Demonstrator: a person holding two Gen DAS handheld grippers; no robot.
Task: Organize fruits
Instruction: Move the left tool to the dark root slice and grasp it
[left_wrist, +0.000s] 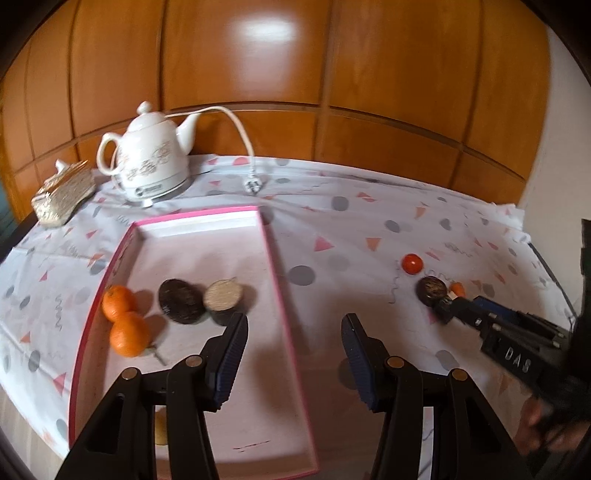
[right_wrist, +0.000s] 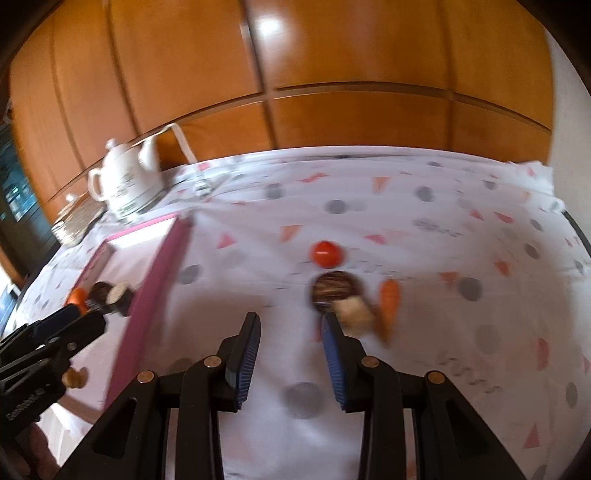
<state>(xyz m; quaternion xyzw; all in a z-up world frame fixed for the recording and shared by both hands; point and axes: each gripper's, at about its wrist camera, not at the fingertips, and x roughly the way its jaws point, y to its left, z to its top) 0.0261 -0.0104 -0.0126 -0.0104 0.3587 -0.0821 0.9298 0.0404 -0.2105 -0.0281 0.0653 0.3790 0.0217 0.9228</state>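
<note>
Right of the pink tray (left_wrist: 275, 258), on the patterned cloth (left_wrist: 351, 229): loose fruit awaiting collection.

- Tomato, red (right_wrist: 327, 254): one, farthest from the tray's right wall.
- Dark round fruit (right_wrist: 334, 286): one, with a pale cut piece (right_wrist: 354, 312) just in front of it.
- Small orange fruit (right_wrist: 389, 302): one, beside the cut piece.
- Right gripper (right_wrist: 290, 350): jaws apart, nothing between them, short of the cluster. Advice: centre on one piece only, approach low, close gently; the pieces sit crowded.
- Left gripper (left_wrist: 293, 354): jaws spread, empty, straddling the tray's right wall.

Inside the tray:
- Oranges (left_wrist: 123, 319): two, touching, at the left wall.
- Dark fruit (left_wrist: 181, 301) and cut half (left_wrist: 223, 297): one each.

Behind the tray: kettle (left_wrist: 151, 162), one.
</note>
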